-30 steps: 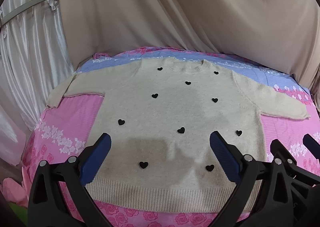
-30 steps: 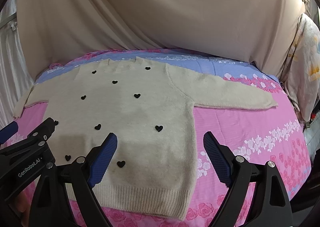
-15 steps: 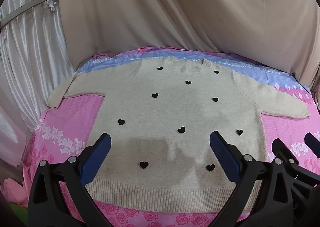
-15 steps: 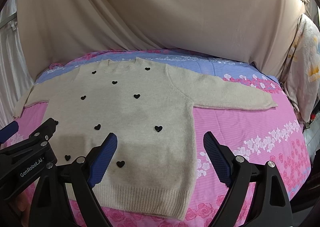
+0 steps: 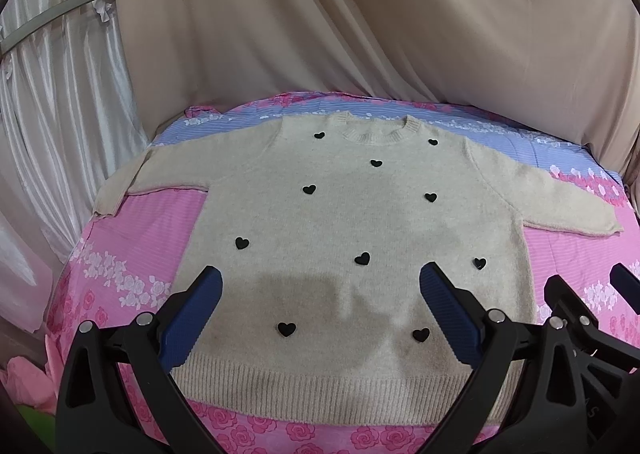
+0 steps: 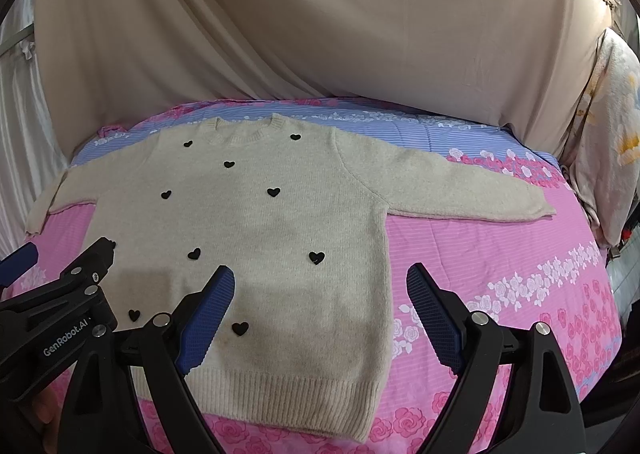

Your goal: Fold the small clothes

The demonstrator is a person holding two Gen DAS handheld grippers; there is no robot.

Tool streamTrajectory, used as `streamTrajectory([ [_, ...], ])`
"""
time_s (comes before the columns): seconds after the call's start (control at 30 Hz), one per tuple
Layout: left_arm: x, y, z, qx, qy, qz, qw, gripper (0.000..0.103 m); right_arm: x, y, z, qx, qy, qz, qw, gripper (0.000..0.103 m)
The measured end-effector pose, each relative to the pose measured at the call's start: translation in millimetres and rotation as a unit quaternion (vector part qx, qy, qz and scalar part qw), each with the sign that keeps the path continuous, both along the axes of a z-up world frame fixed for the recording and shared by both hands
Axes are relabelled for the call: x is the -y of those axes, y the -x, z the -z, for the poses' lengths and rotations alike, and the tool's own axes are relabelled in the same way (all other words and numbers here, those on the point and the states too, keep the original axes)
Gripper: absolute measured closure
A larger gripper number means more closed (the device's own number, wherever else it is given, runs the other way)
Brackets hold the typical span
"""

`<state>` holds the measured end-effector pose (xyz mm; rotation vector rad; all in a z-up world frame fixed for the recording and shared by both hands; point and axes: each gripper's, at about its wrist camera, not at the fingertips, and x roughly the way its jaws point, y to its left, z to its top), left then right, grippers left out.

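Note:
A beige knit sweater (image 5: 360, 222) with small black hearts lies flat and face up on a pink and blue floral bedsheet (image 5: 132, 254), sleeves spread out, neck at the far side. It also shows in the right wrist view (image 6: 280, 222). My left gripper (image 5: 320, 286) is open and empty, hovering above the sweater's lower hem. My right gripper (image 6: 320, 286) is open and empty above the sweater's lower right side. Each gripper shows at the edge of the other's view.
Beige drapes (image 5: 360, 34) hang behind the bed. White satin curtains (image 5: 52, 114) hang at the left. A floral quilt (image 6: 608, 134) hangs at the right. The bedsheet's edge (image 6: 580, 294) curves down at the right.
Both grippers have shifted very slightly; the sweater has not moved and the jaws remain open.

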<state>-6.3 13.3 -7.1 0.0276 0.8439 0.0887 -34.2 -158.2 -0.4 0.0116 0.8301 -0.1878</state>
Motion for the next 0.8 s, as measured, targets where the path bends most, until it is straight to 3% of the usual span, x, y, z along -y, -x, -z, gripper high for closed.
streamTrajectory([
  [0.8, 4.0, -3.6, 2.4, -0.003, 0.0, 0.008, 1.0, 0.006, 3.8, 0.1, 2.6, -0.003, 0.001, 0.0, 1.0, 0.017],
])
